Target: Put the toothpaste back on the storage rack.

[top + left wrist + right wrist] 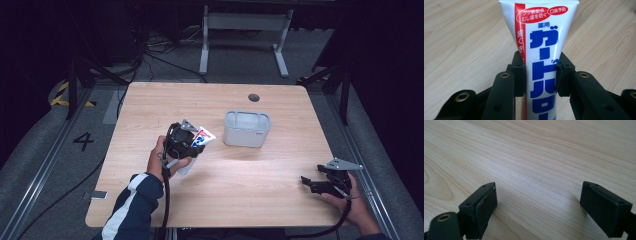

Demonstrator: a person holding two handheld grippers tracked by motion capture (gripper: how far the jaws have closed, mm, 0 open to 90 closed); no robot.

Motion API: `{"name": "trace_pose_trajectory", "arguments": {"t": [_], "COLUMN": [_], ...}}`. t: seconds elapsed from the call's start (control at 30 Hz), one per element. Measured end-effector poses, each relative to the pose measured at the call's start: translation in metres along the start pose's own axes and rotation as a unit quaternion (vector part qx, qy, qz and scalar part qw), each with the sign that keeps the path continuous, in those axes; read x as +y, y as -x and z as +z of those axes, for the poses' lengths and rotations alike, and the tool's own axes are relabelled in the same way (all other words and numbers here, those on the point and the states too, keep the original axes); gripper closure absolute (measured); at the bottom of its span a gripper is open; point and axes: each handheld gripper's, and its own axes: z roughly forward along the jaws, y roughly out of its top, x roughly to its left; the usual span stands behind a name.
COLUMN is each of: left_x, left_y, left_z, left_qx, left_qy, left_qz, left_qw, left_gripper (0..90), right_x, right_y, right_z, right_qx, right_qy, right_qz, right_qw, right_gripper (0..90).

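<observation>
the pickup looks done: the left claw (pixel 540 75) pinches the toothpaste tube (pixel 541 45) mid-body, lifted off the desk (pixel 240 175). left to do, likely: carry it to the grey bin (pixel 247 128) just beyond the claw. the right claw (pixel 539 205) rests spread, empty.

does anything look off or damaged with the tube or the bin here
Nothing stands out. The left gripper clamps the toothpaste tube squarely with no visible dent or leak, and the grey bin stands upright on the table.

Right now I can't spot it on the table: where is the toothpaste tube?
In the high view the toothpaste tube is left of centre, clamped in the left gripper, just left of the grey bin.
</observation>
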Motion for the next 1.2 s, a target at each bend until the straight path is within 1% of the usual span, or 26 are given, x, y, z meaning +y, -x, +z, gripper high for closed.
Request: {"name": "trace_pose_trajectory", "arguments": {"t": [0.1,0.17,0.23,0.27,0.3,0.37,0.43,0.47,0.5,0.53,0.57,0.73,0.8,0.87,1.0,1.07,1.2], "left_x": [0.002,0.004,0.006,0.007,0.008,0.011,0.014,0.015,0.016,0.017,0.019,0.026,0.028,0.032,0.039,0.043,0.048], "left_y": [-0.001,-0.001,-0.002,-0.001,-0.001,0.0,0.0,0.001,0.001,0.001,0.001,0.003,0.005,0.006,0.008,0.008,0.009], "left_z": [-0.002,-0.003,-0.004,-0.004,-0.004,-0.004,-0.004,-0.005,-0.004,-0.004,-0.004,-0.005,-0.006,-0.007,-0.008,-0.01,-0.012], "left_qx": [-0.004,-0.002,-0.004,-0.008,-0.009,-0.007,-0.011,-0.012,-0.012,-0.013,-0.016,-0.024,-0.025,-0.029,-0.029,-0.03,-0.029], "left_qy": [0.014,0.021,0.026,0.029,0.033,0.039,0.046,0.048,0.056,0.057,0.061,0.086,0.092,0.102,0.109,0.112,0.116], "left_qz": [-0.004,-0.002,0.005,-0.001,0.003,-0.001,-0.002,0.002,0.005,0.003,0.007,0.009,0.013,0.02,0.022,0.03,0.029], "left_qw": [0.9999,0.9998,0.9996,0.9995,0.9994,0.9992,0.9989,0.9988,0.9983,0.9983,0.998,0.996,0.9954,0.9942,0.9933,0.9929,0.9923], "left_gripper": [66.9,66.8,66.7,66.7,66.7,66.7,66.8,66.8,66.7,66.7,66.7,66.6,66.6,66.6,66.6,66.6,66.6], "right_x": [0.0,0.0,0.0,0.0,0.0,0.0,0.0,0.0,0.0,0.0,0.0,0.0,0.0,0.0,0.0,0.0,0.0], "right_y": [0.0,0.0,0.0,0.0,0.0,0.0,0.0,0.0,0.0,0.0,0.0,0.0,0.0,0.0,0.0,0.0,0.0], "right_z": [0.0,0.0,0.0,0.0,0.0,0.0,0.0,0.0,0.0,0.0,0.0,0.0,0.0,0.0,0.0,0.0,0.0], "right_qx": [0.0,0.0,0.0,0.0,0.0,0.0,0.0,0.0,0.0,0.0,0.0,0.0,0.0,0.0,0.0,0.0,0.0], "right_qy": [0.0,0.0,0.0,0.0,0.0,0.0,0.0,0.0,0.0,0.0,0.0,0.0,0.0,0.0,0.0,0.0,0.0], "right_qz": [0.0,0.0,0.0,0.0,0.0,0.0,0.0,0.0,0.0,0.0,0.0,0.0,0.0,0.0,0.0,0.0,0.0], "right_qw": [1.0,1.0,1.0,1.0,1.0,1.0,1.0,1.0,1.0,1.0,1.0,1.0,1.0,1.0,1.0,1.0,1.0], "right_gripper": [14.6,14.6,14.6,14.6,14.6,14.6,14.6,14.6,14.6,14.6,14.6,14.6,14.6,14.6,14.6,14.6,14.6]}}
